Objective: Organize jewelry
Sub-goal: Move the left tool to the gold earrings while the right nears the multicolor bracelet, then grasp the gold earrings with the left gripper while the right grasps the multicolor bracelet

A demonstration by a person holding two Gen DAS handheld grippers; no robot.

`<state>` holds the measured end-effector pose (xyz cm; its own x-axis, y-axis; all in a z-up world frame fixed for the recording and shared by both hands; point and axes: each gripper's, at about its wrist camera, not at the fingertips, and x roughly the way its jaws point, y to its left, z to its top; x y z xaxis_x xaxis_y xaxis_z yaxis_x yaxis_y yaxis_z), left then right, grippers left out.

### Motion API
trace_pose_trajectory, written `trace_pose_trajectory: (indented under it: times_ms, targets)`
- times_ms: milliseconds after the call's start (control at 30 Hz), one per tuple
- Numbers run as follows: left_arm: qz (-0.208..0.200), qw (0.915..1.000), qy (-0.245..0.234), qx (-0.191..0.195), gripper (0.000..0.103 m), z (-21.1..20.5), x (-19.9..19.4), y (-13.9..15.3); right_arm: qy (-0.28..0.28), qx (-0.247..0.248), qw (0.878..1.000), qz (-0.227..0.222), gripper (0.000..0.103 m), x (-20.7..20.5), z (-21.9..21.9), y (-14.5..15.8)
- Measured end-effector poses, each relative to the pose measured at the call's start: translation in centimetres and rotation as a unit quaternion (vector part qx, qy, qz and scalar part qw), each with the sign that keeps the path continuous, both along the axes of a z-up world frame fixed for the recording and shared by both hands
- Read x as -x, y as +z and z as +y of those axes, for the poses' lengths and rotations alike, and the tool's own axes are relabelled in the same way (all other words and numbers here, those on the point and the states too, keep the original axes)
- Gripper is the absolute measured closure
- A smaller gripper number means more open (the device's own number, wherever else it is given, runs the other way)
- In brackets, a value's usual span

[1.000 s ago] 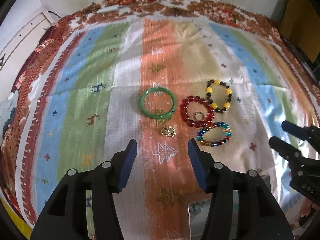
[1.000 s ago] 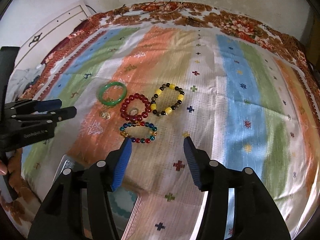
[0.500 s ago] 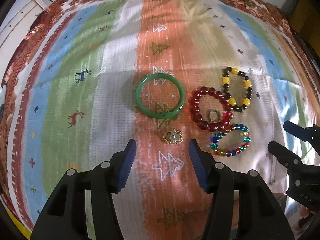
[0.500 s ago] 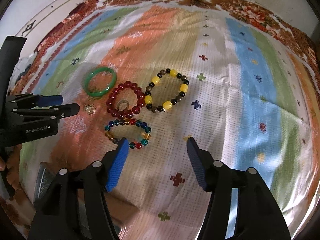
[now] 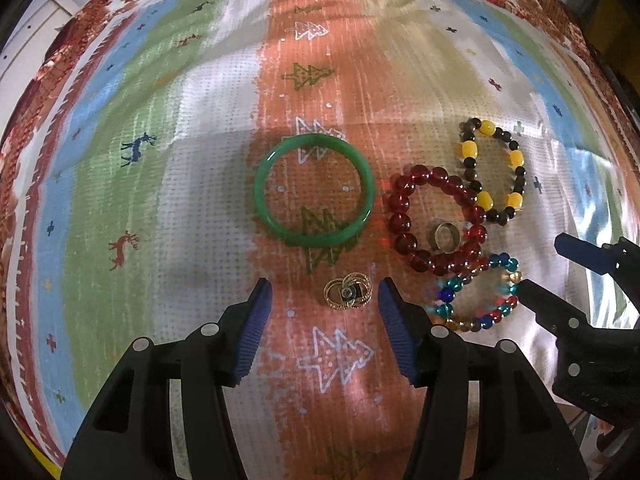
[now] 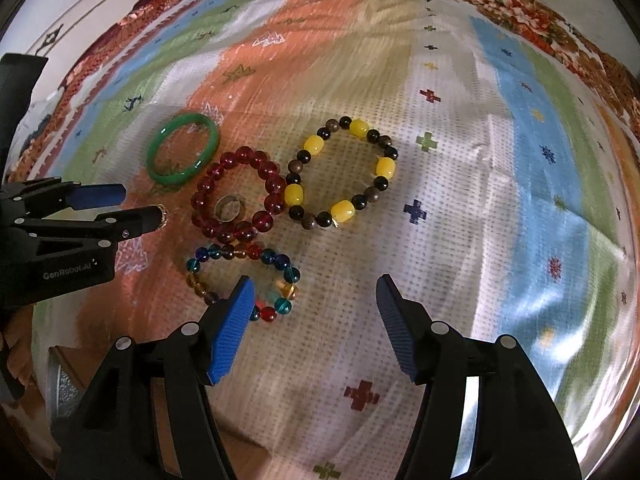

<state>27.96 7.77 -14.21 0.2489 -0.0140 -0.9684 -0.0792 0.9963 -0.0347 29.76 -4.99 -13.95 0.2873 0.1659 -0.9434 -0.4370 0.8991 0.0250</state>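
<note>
On the striped cloth lie a green bangle point(image 5: 315, 190) point(image 6: 183, 149), a red bead bracelet point(image 5: 436, 218) point(image 6: 236, 194) with a metal ring point(image 5: 443, 236) point(image 6: 228, 208) inside it, a yellow-and-dark bead bracelet point(image 5: 494, 170) point(image 6: 342, 168), a multicolour bead bracelet point(image 5: 476, 292) point(image 6: 244, 276) and gold earrings point(image 5: 348, 291). My left gripper point(image 5: 324, 300) point(image 6: 132, 206) is open, its fingertips either side of the earrings. My right gripper point(image 6: 316, 296) point(image 5: 544, 264) is open, its left fingertip over the multicolour bracelet.
The striped cloth point(image 6: 460, 200) with a floral border covers the whole surface. A shiny box edge point(image 6: 60, 380) shows at the lower left of the right wrist view. A white wall panel point(image 6: 100, 4) stands beyond the cloth at the back left.
Both grippers have moved forward and down toward the jewelry. The left fingertips now flank the earrings; the right fingertip now overlaps the multicolour bracelet. Both stay open.
</note>
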Motion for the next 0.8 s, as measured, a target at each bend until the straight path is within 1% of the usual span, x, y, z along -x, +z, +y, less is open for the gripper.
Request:
trace_pose_trajectory:
  times_ms: [300, 367, 433, 467, 533, 567, 600, 633, 700, 800]
  targets:
    - [0.006, 0.9997, -0.015, -0.019, 0.049, -0.6, -0.4, -1.0, 0.012, 0.019, 1.000, 0.004, 0.040, -0.4, 1.1, -1.7]
    - [0.006, 0.9995, -0.018, -0.025, 0.052, -0.8, -0.5, -1.0, 0.012, 0.020, 1.000, 0.003, 0.040, -0.5, 1.2, -1.7]
    - [0.007, 0.9994, -0.022, -0.025, 0.062, -0.9, -0.6, -1.0, 0.018, 0.023, 1.000, 0.002, 0.042, -0.4, 1.4, -1.7]
    - [0.008, 0.9994, -0.023, -0.025, 0.065, -0.9, -0.5, -1.0, 0.021, 0.024, 0.999, 0.002, 0.045, -0.3, 1.5, -1.8]
    - [0.011, 0.9995, -0.022, -0.020, 0.080, -1.0, -0.4, -0.8, 0.019, 0.023, 1.000, 0.003, 0.059, -0.3, 1.4, -1.7]
    - [0.013, 0.9996, -0.022, -0.016, 0.083, -1.0, -0.4, -0.8, 0.016, 0.018, 1.000, 0.006, 0.064, -0.3, 1.3, -1.7]
    - [0.014, 0.9996, -0.022, -0.014, 0.086, -1.1, -0.4, -0.8, 0.015, 0.017, 1.000, 0.008, 0.072, -0.3, 1.3, -1.8]
    - [0.014, 0.9995, -0.023, -0.014, 0.087, -1.1, -0.4, -0.8, 0.016, 0.015, 1.000, 0.008, 0.081, -0.3, 1.2, -1.8]
    - [0.013, 0.9996, -0.022, -0.011, 0.087, -1.1, -0.3, -0.8, 0.016, 0.010, 1.000, 0.010, 0.090, -0.3, 1.1, -1.9]
    - [0.013, 0.9997, -0.019, -0.005, 0.088, -0.8, -0.2, -0.7, 0.016, 0.005, 1.000, 0.010, 0.093, -0.1, 1.0, -1.9]
